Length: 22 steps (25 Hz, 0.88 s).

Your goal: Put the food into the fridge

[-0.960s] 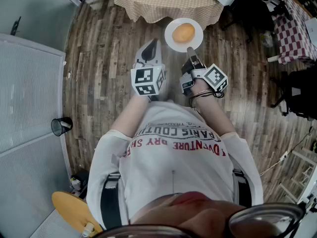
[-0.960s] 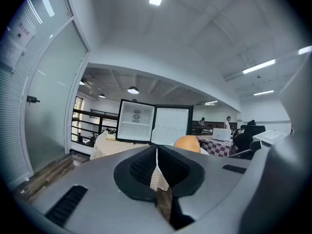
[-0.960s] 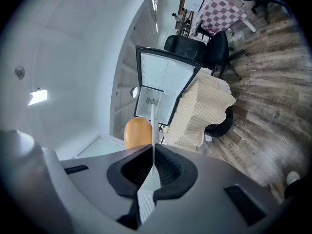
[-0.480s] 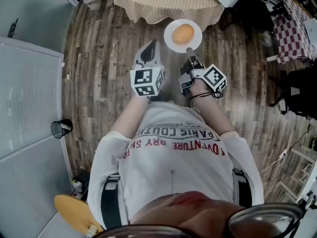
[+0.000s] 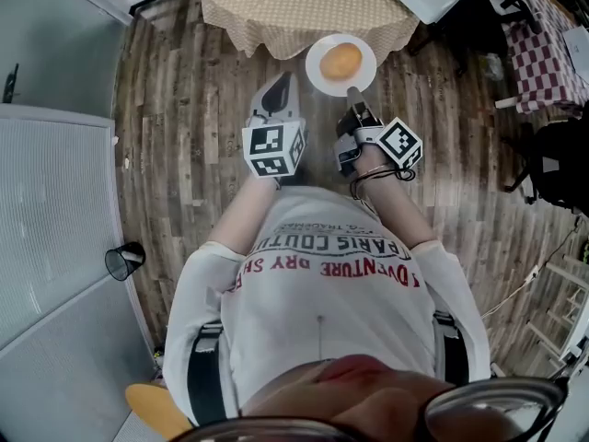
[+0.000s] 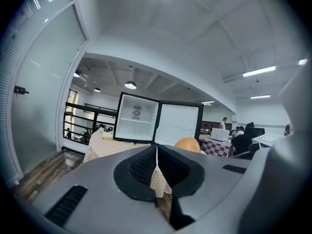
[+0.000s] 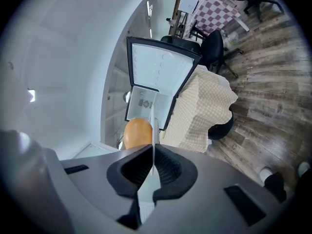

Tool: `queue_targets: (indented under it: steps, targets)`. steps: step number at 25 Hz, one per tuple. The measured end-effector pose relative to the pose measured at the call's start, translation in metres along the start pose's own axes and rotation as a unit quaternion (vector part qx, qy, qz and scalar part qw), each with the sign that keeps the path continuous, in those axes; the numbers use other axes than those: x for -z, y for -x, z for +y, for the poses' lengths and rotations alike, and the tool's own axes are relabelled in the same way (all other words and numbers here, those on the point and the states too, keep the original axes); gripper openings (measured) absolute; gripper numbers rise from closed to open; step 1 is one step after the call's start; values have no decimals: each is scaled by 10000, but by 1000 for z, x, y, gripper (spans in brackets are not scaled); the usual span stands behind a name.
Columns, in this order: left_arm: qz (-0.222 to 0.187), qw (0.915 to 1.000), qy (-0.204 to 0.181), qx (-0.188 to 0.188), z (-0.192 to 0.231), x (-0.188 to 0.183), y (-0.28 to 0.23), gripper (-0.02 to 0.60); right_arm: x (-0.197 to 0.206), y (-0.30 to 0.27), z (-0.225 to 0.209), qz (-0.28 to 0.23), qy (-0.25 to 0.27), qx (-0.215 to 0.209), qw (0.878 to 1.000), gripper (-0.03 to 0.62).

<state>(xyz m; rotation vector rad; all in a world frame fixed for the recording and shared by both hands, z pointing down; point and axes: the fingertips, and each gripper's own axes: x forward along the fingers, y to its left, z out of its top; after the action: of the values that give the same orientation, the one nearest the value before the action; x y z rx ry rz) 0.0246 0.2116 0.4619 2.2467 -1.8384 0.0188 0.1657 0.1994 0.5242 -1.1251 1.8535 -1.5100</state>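
Note:
An orange-brown bun [image 5: 341, 60] lies on a white plate [image 5: 317, 72] held out over the wood floor. My right gripper [image 5: 352, 96] is shut on the plate's near rim. In the right gripper view the plate [image 7: 154, 126] runs edge-on between the jaws, with the bun [image 7: 138, 133] just to its left. My left gripper [image 5: 280, 88] hangs beside it, shut and empty. A small fridge [image 6: 158, 123] stands with its door open on a table with a checked cloth [image 5: 304, 3] straight ahead. The same fridge [image 7: 156, 89] shows in the right gripper view.
A black cup [image 5: 122, 261] stands on the floor beside the grey partition [image 5: 51, 210] at the left. A red-checked table [image 5: 543, 58] and a black office chair [image 7: 214, 50] are at the right. A yellow object [image 5: 158, 408] lies behind me on the floor.
The floor, cup and table have slid back in the head view, so I have stepped towards the table. Both grippers and the plate keep their places relative to me.

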Motion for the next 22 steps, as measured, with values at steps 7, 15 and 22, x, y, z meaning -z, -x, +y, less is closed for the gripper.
queue_targets:
  steps: [7,15,22]
  targets:
    - [24,9998,65,165,53,-24,-57,28,-6,-72,10,-181,-32,117,9998,34]
    - [-30,9991,262,332,117,-53,-106,28,-11,-142,36,-503,-94,184,9985,34]
    - [132,9988,353,312,151,-52,-142,28,-16,-191,37,-485,-149,301,9983,34]
